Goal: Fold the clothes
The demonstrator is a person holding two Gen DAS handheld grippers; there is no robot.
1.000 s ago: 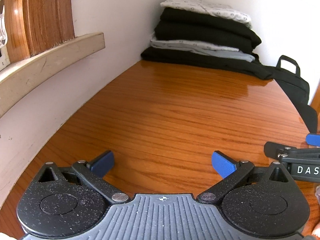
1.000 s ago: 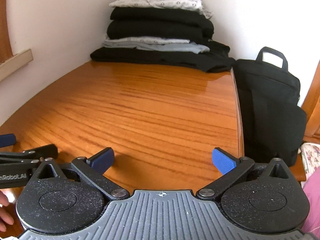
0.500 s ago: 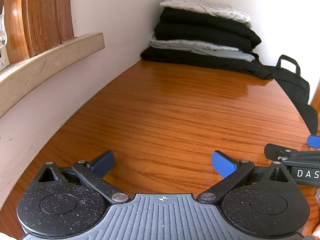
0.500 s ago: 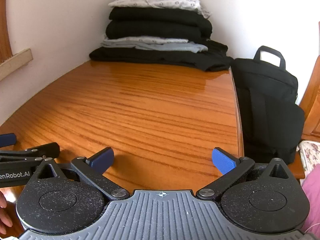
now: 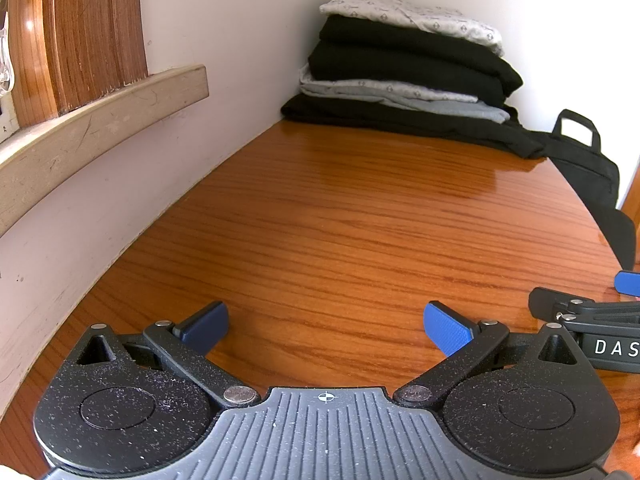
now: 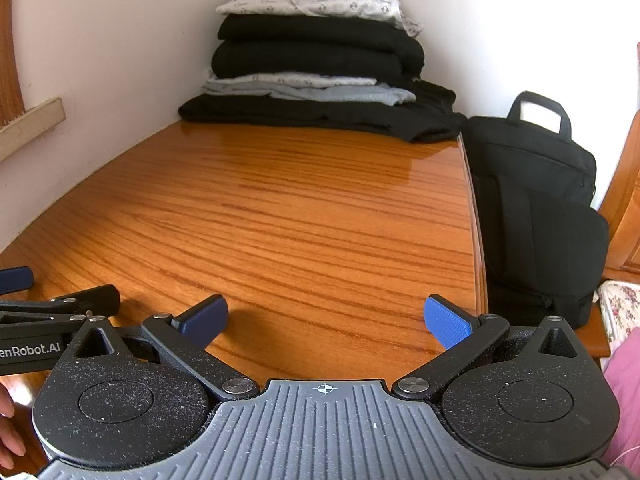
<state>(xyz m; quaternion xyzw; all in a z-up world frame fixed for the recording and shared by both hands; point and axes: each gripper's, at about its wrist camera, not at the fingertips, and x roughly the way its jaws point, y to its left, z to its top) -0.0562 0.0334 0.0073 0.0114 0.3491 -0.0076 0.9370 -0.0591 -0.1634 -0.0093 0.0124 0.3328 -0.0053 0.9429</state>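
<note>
A stack of folded clothes sits in the far corner of the wooden table: black, grey and white patterned pieces, with a white patterned one on top. My left gripper hovers low over the near part of the table, open, with nothing between its blue pads. My right gripper is beside it, also open and empty. Each gripper shows at the edge of the other's view. No garment lies near either gripper.
A white wall runs along the table's left side, with a wooden ledge on it. A black bag stands off the table's right edge. A flowered cloth and pink fabric show at the lower right.
Both grippers have drifted slightly; the clothes stack and the bag shift a little in view. Both stay open and empty.
</note>
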